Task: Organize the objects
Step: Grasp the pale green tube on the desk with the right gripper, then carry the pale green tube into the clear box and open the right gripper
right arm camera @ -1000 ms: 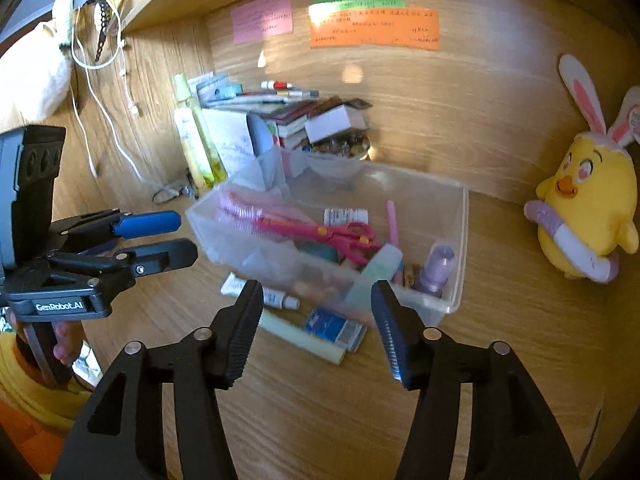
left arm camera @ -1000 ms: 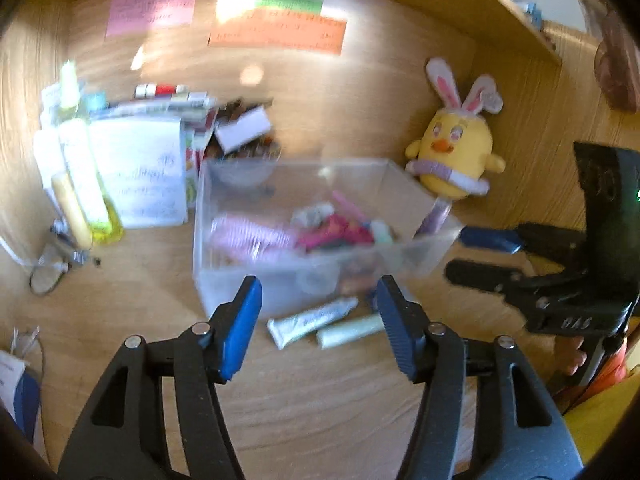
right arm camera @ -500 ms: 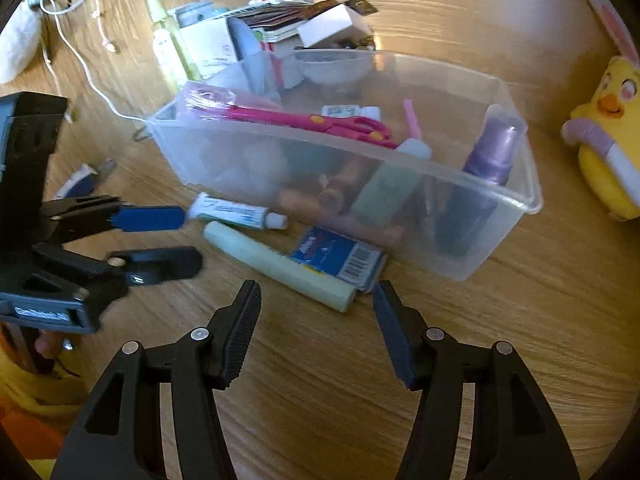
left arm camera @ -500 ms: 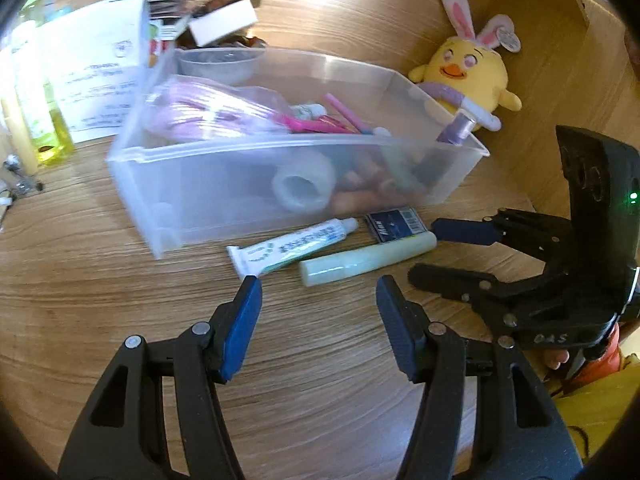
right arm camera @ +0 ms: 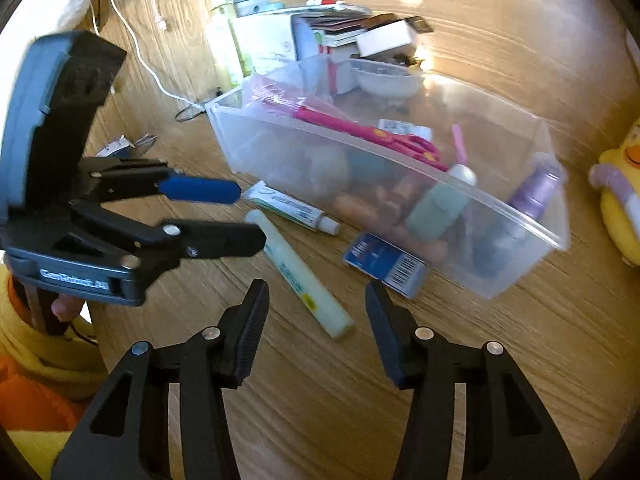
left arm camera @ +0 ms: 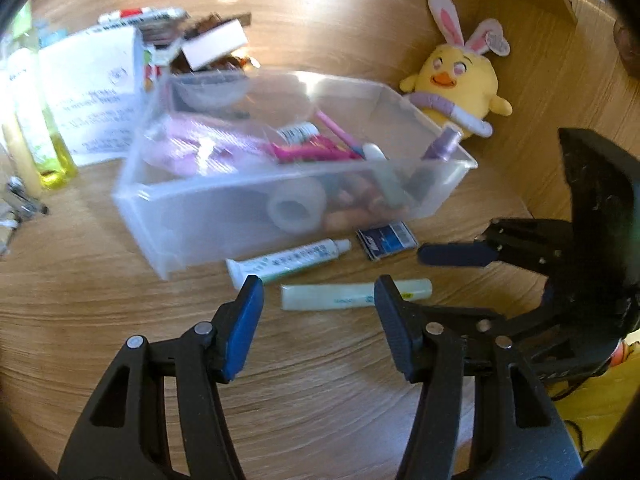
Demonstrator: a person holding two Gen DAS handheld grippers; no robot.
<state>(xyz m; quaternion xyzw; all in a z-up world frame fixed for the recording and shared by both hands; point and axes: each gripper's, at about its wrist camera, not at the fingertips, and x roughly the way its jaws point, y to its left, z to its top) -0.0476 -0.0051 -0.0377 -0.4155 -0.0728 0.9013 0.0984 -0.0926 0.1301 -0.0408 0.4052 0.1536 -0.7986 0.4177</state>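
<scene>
Three loose things lie on the wooden desk (right arm camera: 460, 380) just in front of the clear plastic bin (right arm camera: 532, 236): a white toothpaste tube (right arm camera: 292, 209) closest along its front wall, a pale green tube (right arm camera: 300, 276) a little further out from it, and a small blue packet (right arm camera: 386, 265) by the bin's near corner, almost touching it. The bin itself is crowded with pink scissors (right arm camera: 360, 133), a purple bottle (right arm camera: 536, 190) and a roll of tape (left arm camera: 294, 208) pressed against its front wall.

My right gripper (right arm camera: 316, 304) hangs above the pale green tube's near end; its jaws are closing, yet nothing is between the pads and they grip nothing. My left gripper (left arm camera: 318, 296) hovers on the far side of that same tube from the bin, jaws half apart and empty, the tube lying just past its fingertips.

Behind the bin stand a stack of books and boxes (right arm camera: 352, 34), a white bowl (right arm camera: 386, 80) and a yellow-green bottle (right arm camera: 224, 40). Off the bin's right end, a yellow plush chick with bunny ears (left arm camera: 460, 80) leans on the wooden back panel. A white cable (right arm camera: 140, 60) trails down the wood panel left of the bin.
</scene>
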